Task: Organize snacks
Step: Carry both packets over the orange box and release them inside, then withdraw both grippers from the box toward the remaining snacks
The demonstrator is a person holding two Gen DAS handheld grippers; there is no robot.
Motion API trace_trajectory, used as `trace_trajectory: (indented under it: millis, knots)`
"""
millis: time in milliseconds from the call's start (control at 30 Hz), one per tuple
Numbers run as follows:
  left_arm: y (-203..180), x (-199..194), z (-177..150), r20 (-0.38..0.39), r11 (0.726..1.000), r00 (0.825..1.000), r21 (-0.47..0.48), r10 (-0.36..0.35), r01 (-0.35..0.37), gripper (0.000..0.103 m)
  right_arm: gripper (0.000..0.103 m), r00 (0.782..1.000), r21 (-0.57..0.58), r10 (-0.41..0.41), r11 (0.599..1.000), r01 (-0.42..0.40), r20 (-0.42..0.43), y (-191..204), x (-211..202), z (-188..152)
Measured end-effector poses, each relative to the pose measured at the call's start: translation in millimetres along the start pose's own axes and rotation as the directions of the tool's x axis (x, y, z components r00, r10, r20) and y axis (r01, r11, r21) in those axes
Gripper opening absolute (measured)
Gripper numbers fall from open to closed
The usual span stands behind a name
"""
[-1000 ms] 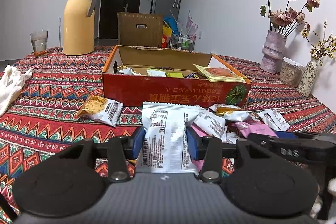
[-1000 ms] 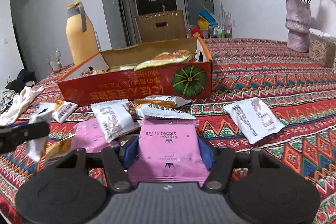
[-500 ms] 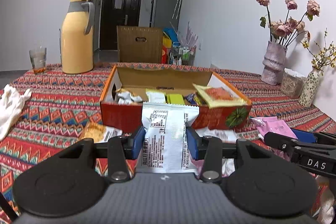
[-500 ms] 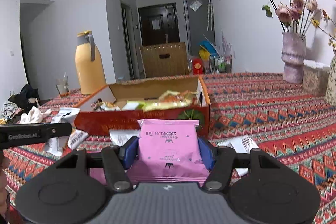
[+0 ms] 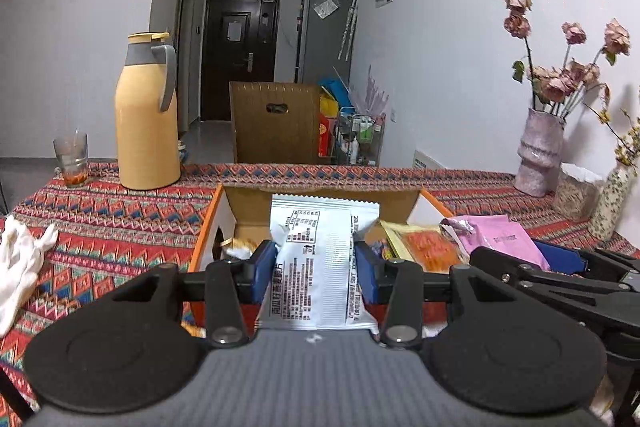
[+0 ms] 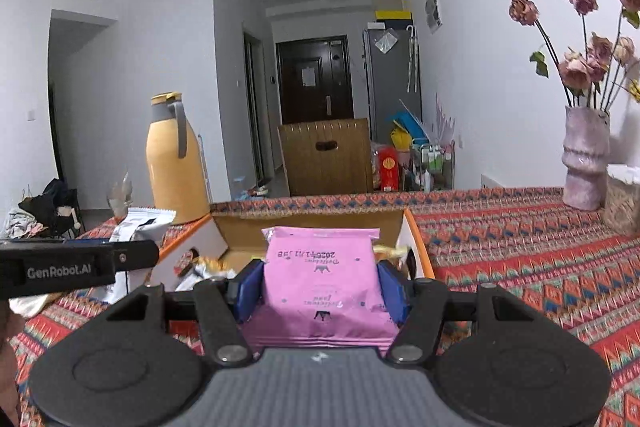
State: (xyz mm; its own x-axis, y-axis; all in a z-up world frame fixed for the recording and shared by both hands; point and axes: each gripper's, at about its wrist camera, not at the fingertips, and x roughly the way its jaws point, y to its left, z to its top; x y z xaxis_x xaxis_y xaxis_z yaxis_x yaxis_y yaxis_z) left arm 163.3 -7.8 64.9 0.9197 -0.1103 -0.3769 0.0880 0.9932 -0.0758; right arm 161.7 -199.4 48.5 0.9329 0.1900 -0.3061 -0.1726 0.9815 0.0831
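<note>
Left wrist view: left gripper (image 5: 316, 277) clamping a flat white foil snack packet with black print (image 5: 320, 259), blue fingers (image 5: 262, 275) pressing in on its two long edges, narrowly spaced, the wrapper buckling slightly between them. Packet hanging above the near wall of the open orange-rimmed cardboard box (image 5: 208, 223), pointing toward the box interior. Sharing the box already: a yellow-and-orange sachet (image 5: 424, 245) toward the right wall and small crumpled wrappers (image 5: 236, 245) toward the left wall. Box sitting on the red patterned cloth of the bench (image 5: 120, 223).

Right wrist view: right gripper (image 6: 322, 289) pinching a flat pink plastic snack pouch with dark lettering (image 6: 320, 275), fingers (image 6: 250, 285) spread wider than the left pair and bearing on both side edges. Pouch hovering over the near right end of the same box (image 6: 416, 239).

Handling, as a judgement: both packs probably very light, soft, air-cushioned, with slick film likely to slide or twist if squeezed loosely; contents possibly brittle, so hard pinching risking crumbs. Holding across the sides near the mid-body looking sensible, away from the crimped end seals, which fold and offer little purchase. Releasing low inside the box likely preventing bouncing out over the shallow walls.
</note>
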Motion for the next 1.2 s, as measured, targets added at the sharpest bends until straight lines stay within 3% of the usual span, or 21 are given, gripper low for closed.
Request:
trace_trajectory:
  millis: [467, 600, 800, 867, 900, 967, 1000, 1100, 1133, 1200]
  knots:
    - [15, 94, 31, -0.036, 0.993, 0.995, -0.070, 0.097, -0.099, 0.044, 0.060, 0.999, 0.033, -0.017, 0.999, 0.017, -0.028, -2, 97, 21]
    - [22, 118, 26, -0.056, 0.990, 0.993, -0.094, 0.102, -0.107, 0.043, 0.060, 0.999, -0.028, -0.042, 0.999, 0.041, -0.019, 4, 109, 14]
    - [27, 130, 17, -0.095, 0.989, 0.989, -0.081, 0.115, -0.123, 0.044, 0.061, 0.997, -0.026, -0.039, 0.999, 0.038, -0.063, 4, 119, 8]
    - [29, 130, 16, -0.093, 0.988, 0.988, -0.086, 0.123, -0.132, 0.049, 0.061, 0.997, -0.021, -0.040, 0.999, 0.038, -0.069, 3, 118, 7]
    - [29, 129, 15, -0.093, 0.988, 0.988, -0.089, 0.121, -0.130, 0.058, 0.062, 0.997, -0.022, -0.040, 0.999, 0.038, -0.069, 3, 116, 6]
    - [30, 128, 14, -0.084, 0.986, 0.987, -0.090, 0.135, -0.142, 0.077, 0.080, 0.997, -0.017, -0.044, 0.999, 0.043, -0.063, 2, 113, 6]
    - [30, 127, 14, -0.078, 0.985, 0.987, -0.089, 0.142, -0.149, 0.086, 0.085, 0.997, -0.017, -0.049, 0.999, 0.049, -0.053, 3, 110, 6]
    - [28, 124, 15, -0.066, 0.984, 0.988, -0.096, 0.143, -0.149, 0.101, 0.098, 0.998, -0.004, -0.053, 0.999, 0.053, -0.039, 1, 107, 8]
    - [29, 123, 15, -0.061, 0.983, 0.987, -0.098, 0.148, -0.154, 0.103, 0.103, 0.998, 0.003, -0.052, 0.999, 0.052, -0.037, 0, 106, 8]
    - [29, 123, 16, -0.060, 0.983, 0.987, -0.100, 0.150, -0.156, 0.103, 0.103, 0.998, 0.010, -0.057, 0.998, 0.058, -0.035, -2, 105, 8]
